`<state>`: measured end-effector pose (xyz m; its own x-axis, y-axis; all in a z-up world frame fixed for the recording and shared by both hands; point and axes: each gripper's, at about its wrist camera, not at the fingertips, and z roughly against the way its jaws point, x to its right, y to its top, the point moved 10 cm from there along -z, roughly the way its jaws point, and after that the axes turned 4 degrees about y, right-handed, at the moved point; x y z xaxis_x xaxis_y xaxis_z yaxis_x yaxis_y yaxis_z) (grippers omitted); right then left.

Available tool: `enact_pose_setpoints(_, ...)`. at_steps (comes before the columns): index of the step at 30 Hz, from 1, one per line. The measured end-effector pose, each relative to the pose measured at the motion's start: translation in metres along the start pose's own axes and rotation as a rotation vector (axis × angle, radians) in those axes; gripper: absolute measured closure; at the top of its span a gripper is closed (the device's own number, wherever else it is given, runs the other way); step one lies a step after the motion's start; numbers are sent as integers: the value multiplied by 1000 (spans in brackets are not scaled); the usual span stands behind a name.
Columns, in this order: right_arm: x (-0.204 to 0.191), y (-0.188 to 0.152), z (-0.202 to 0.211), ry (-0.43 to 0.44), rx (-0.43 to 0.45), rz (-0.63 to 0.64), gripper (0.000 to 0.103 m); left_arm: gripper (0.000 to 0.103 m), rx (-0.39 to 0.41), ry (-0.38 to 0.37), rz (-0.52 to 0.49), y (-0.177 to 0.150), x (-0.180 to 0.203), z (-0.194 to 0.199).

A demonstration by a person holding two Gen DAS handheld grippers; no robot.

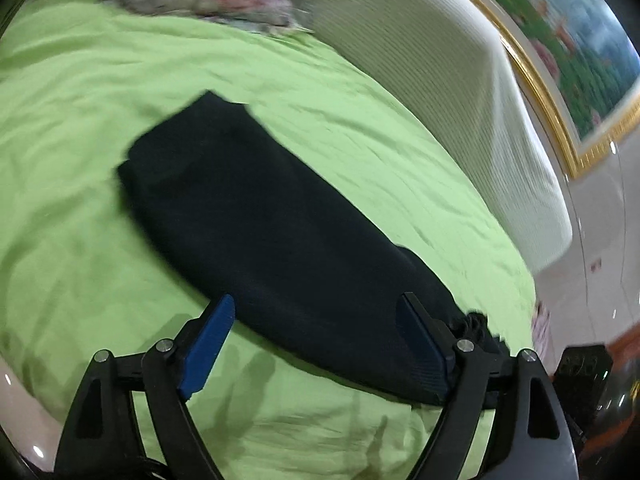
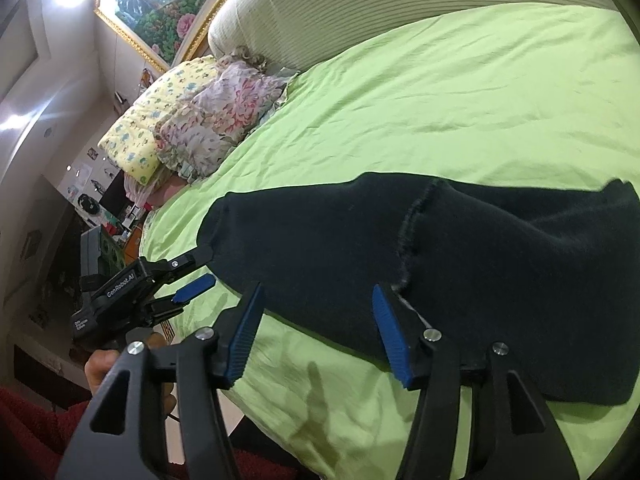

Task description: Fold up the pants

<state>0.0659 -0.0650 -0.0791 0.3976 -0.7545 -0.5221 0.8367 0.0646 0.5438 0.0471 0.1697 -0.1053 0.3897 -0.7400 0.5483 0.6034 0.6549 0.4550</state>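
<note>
Both tools, left (image 1: 320,344) and right (image 2: 318,332), gape over black pants (image 1: 256,216)

Left wrist view: close above the near bed edge, facing along the dark pants (image 1: 272,232) toward the headboard (image 1: 432,92). Right wrist view: equally close, aimed across them leftward toward the pillows (image 2: 192,128). Shared: pants, green sheet (image 1: 80,140), headboard, framed painting (image 2: 160,4).
</note>
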Motion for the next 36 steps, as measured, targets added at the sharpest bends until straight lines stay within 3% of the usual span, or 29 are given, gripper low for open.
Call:
enact_pose_setpoints(8,-25,18,-27,29,-53,85,45,17,31,14,201,15,-60,12)
enact_pose_setpoints(15,-54,44,-74,40,-148,219,45,17,50,36,255,26,-73,3)
enact_pose_setpoints(20,-69,69,-115,52,-217,302,45,16,25,77,306,31,-80,-13)
enact_pose_setpoints(25,-82,89,-163,52,-312,416,45,14,48,136,354,38,-84,-24)
enact_pose_setpoints(33,-107,94,-223,183,-488,504,45,10,90,120,407,49,-88,-32)
enact_pose_setpoints(36,-113,91,-245,216,-555,516,45,8,84,128,378,53,-86,-36)
